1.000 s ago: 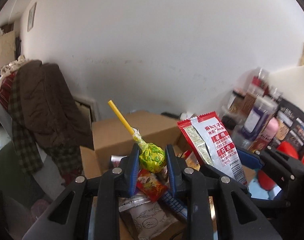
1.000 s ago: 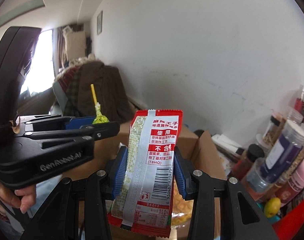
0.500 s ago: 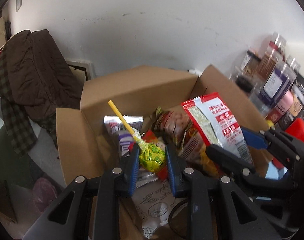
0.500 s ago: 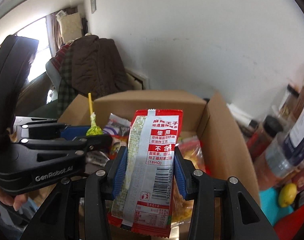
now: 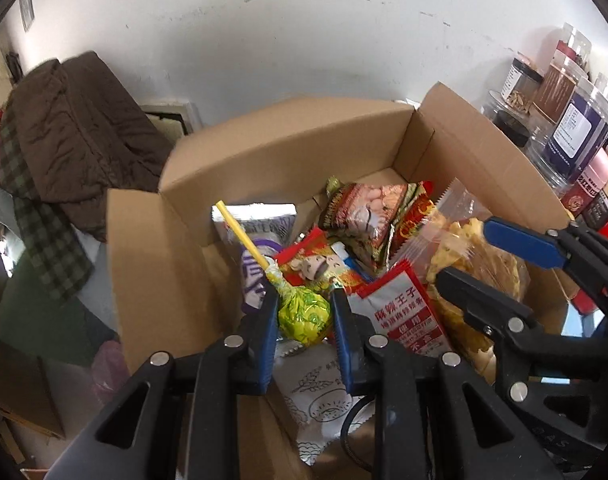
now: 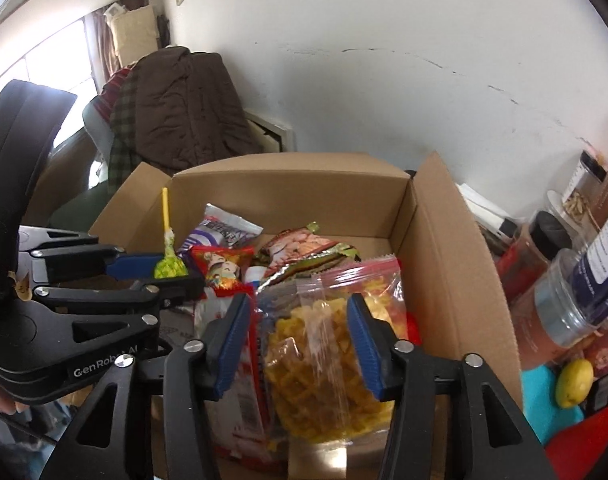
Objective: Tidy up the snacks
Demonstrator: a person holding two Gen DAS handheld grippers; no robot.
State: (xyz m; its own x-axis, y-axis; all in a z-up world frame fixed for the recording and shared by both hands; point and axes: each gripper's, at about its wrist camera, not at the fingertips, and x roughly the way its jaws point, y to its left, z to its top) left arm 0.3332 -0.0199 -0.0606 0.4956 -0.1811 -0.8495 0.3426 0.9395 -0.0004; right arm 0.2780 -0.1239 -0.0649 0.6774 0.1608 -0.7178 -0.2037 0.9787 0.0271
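holding a lollipop (image 5: 304, 314) in my left gripper (image 5: 304, 320), pads pinched on its green wrapped head, yellow stick slanting toward 11 o'clock. it hangs over the near left part of the box (image 5: 288, 136), above the snacks piled inside. my right gripper (image 6: 300, 344) is over the box too, at 3 o'clock from the left one, and its jaws are opening; the red packet (image 6: 246, 364) lies against the left pad, tipped edge-on, and the right pad is clear of it. between the spread pads i see a clear bag (image 6: 328, 344) of yellow crisps lying in the box. further in, toward 12 o'clock, sit a peanut pack (image 5: 364, 210) and a silver-purple pack (image 5: 260, 236). jars (image 5: 576, 128) stand outside the box at 2 o'clock, and a brown coat (image 5: 76, 136) is draped at 10 o'clock.
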